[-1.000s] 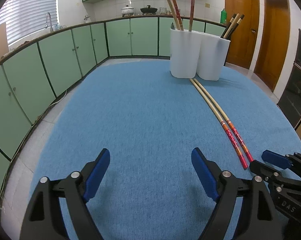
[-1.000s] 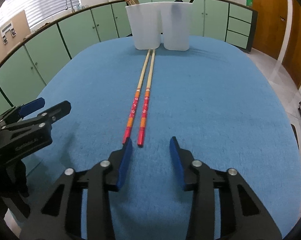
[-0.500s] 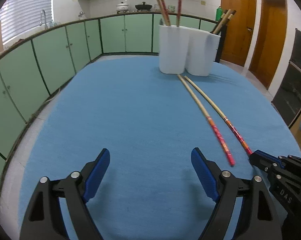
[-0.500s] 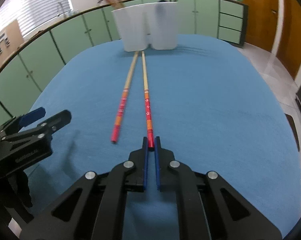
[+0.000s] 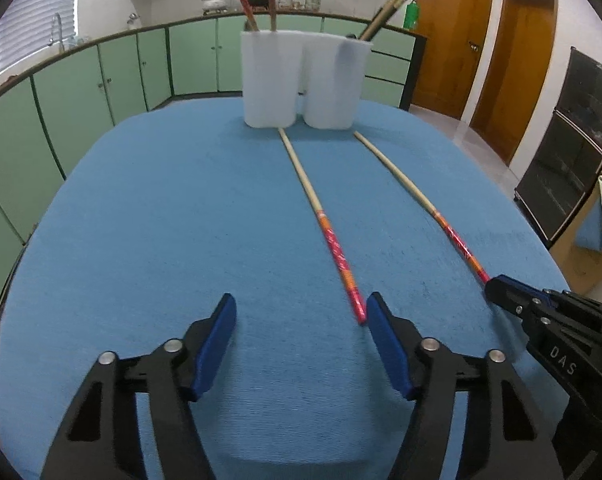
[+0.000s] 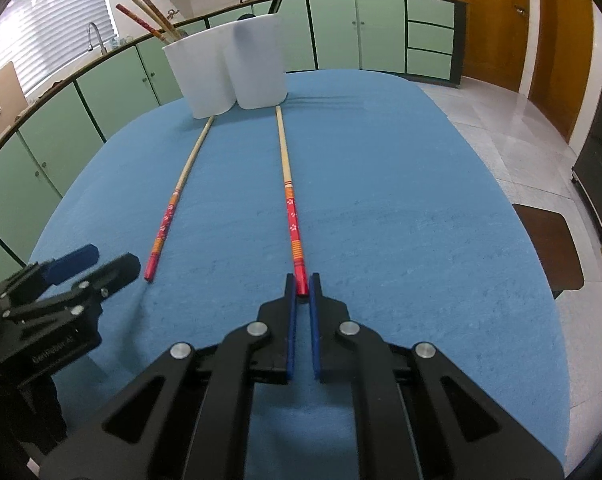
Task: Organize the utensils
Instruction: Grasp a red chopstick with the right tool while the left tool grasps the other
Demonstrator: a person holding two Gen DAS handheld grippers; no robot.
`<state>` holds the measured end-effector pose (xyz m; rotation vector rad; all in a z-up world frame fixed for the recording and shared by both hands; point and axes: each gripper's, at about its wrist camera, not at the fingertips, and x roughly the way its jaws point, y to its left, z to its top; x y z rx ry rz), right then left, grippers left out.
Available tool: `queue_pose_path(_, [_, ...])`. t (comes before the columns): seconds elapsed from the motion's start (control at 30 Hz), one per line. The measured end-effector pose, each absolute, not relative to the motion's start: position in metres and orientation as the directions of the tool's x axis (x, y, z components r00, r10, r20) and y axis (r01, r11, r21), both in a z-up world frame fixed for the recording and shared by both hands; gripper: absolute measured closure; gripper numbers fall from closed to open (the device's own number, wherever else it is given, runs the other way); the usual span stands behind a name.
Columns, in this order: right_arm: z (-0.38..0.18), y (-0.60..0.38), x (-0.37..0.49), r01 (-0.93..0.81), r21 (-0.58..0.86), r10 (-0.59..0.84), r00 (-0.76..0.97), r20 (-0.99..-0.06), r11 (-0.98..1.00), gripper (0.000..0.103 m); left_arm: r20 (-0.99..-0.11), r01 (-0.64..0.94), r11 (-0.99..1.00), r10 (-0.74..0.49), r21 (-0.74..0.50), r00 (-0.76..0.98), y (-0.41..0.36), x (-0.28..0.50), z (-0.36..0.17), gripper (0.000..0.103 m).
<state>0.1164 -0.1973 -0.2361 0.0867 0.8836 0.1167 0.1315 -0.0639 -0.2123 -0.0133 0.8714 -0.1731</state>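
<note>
Looking through the left wrist view: my left claw hangs released over the blue desk, fingers wide apart
Left chopstick: the left chopstick lies flat on the desk, its red end just beside the tip of my left claw's right finger, its pale end reaching the white holder
Right chopstick: the right chopstick lies well apart from the first, its red end meeting my right claw at the right edge
Holder: two joined white cups at the far side of the desk, several chopsticks standing tilted inside

Right wrist view: my right claw is clenched on the red end of the right chopstick, which runs straight away to the holder
Other chopstick: the left chopstick lies to the left on the desk, its red end near my left claw
Left claw here: its blue pad and black fingertip stand apart
</note>
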Motion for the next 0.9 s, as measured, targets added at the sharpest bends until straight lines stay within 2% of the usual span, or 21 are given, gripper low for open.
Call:
queue_pose_path(0.1, [-0.237, -0.198, 0.119, -0.071, 0.126, 0.143, 0.625, -0.768, 0.989, 0.098, -0.773, 0.138, 0.986, -0.159, -0.093, 0.614, -0.067, 0.135, -0.216, 0.048])
queue_pose_path(0.47, [-0.239, -0.197, 0.120, -0.080, 0.129, 0.151, 0.620, -0.770, 0.988, 0.097, -0.780, 0.114, 0.991, -0.128, -0.073, 0.612, -0.076, 0.135, -0.216, 0.049])
queue_pose_path(0.53, [-0.240, -0.196, 0.120, -0.081, 0.131, 0.153, 0.620, -0.769, 0.988, 0.096, -0.780, 0.104, 0.991, -0.126, -0.078, 0.614, -0.076, 0.134, -0.215, 0.056])
queue_pose_path(0.63, [-0.240, -0.197, 0.121, -0.081, 0.134, 0.155, 0.620, -0.769, 0.988, 0.096, -0.778, 0.100, 0.991, -0.130, -0.086, 0.615, -0.077, 0.132, -0.215, 0.072])
queue_pose_path(0.7, [-0.240, -0.198, 0.121, -0.081, 0.140, 0.160, 0.619, -0.769, 0.987, 0.096, -0.779, 0.097, 0.990, -0.140, -0.102, 0.611, -0.076, 0.130, -0.215, 0.088])
queue_pose_path(0.8, [-0.241, -0.201, 0.121, -0.081, 0.156, 0.172, 0.618, -0.767, 0.984, 0.096, -0.783, 0.095, 0.988, -0.157, -0.126, 0.602, -0.070, 0.127, -0.215, 0.094])
queue_pose_path(0.9, [-0.241, -0.200, 0.120, -0.082, 0.155, 0.172, 0.618, -0.767, 0.985, 0.096, -0.783, 0.098, 0.984, -0.178, -0.149, 0.596, -0.064, 0.122, -0.214, 0.095])
